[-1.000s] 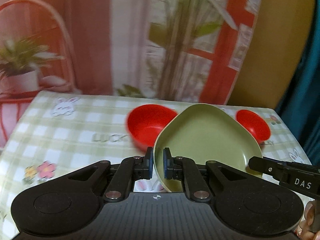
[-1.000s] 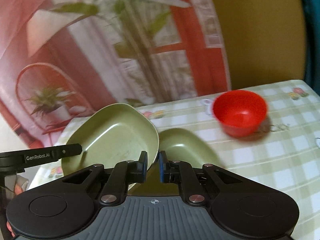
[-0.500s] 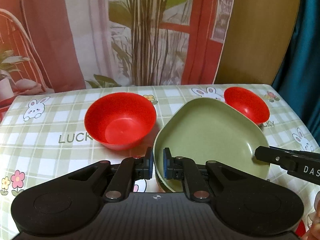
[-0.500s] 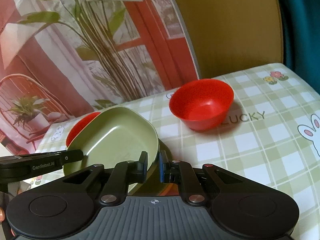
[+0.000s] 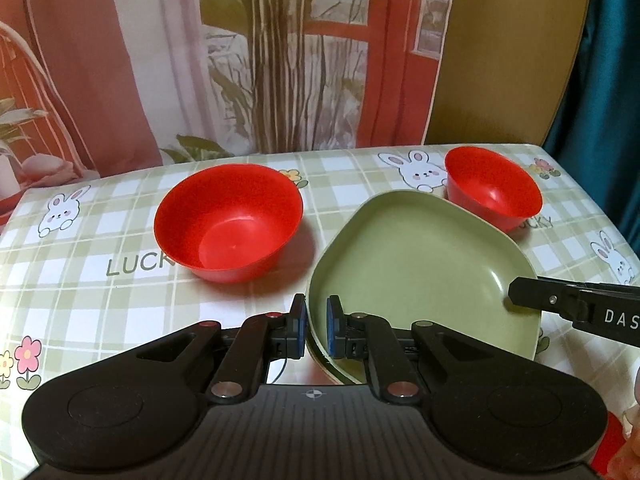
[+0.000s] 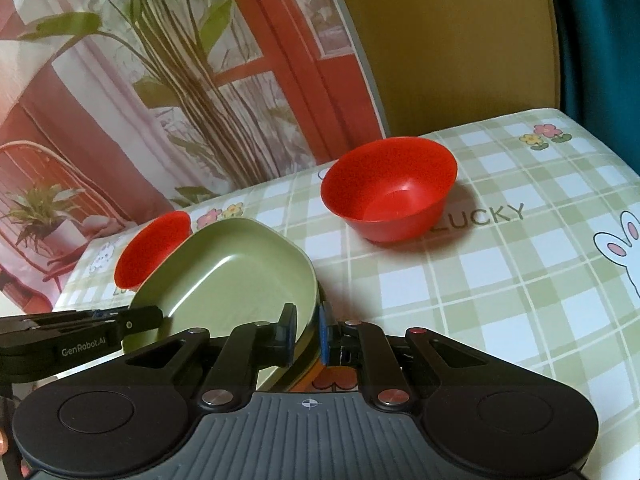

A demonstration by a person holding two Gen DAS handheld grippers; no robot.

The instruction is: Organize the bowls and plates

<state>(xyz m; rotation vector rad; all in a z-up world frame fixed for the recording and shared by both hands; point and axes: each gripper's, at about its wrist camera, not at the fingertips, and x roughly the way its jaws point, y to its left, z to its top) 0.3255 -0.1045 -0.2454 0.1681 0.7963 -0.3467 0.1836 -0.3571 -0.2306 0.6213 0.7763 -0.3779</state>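
Fingers (image 5: 303, 330) of both hands pinch the green plate (image 5: 420, 264) rim, apparently atop another plate.

Checked tablecloth (image 5: 80, 300) under red bowls (image 5: 228, 220)

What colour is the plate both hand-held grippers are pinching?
Pale olive green plate, plain, no pattern; clearest in the left wrist view.

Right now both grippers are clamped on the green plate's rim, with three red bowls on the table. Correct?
Not quite: two red bowls, not three, one on the left and one on the right in the left wrist view. Both the left gripper and right gripper clamp the green plate.
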